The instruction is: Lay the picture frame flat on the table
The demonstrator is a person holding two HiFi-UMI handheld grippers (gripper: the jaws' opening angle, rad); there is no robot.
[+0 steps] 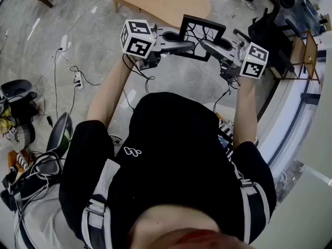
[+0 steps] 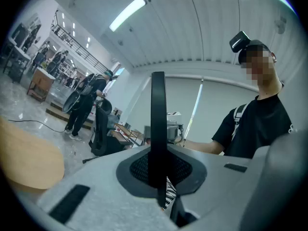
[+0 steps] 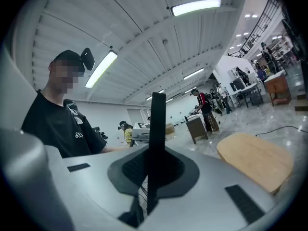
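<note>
A black picture frame (image 1: pixel 202 38) with a branch-like pattern hangs in the air in front of me, over the floor and short of the light wooden table (image 1: pixel 161 1). My left gripper (image 1: pixel 189 46) is shut on its left side and my right gripper (image 1: pixel 206 45) is shut on its right side. The left gripper view shows the frame (image 2: pixel 158 119) edge-on as a dark upright bar, pinched between the pads of the left gripper (image 2: pixel 159 172), with the table (image 2: pixel 29 158) low at the left. The right gripper view has the same edge-on frame (image 3: pixel 156 138) clamped in the right gripper (image 3: pixel 153 172), with the table (image 3: pixel 255 160) at the right.
A black office chair (image 1: pixel 270 30) and a wooden stand (image 1: pixel 303 53) are at the right. A power strip with cables (image 1: pixel 78 79) lies on the grey floor at the left, with bags and gear (image 1: pixel 21 118) further left. Other people stand in the background (image 2: pixel 86 105).
</note>
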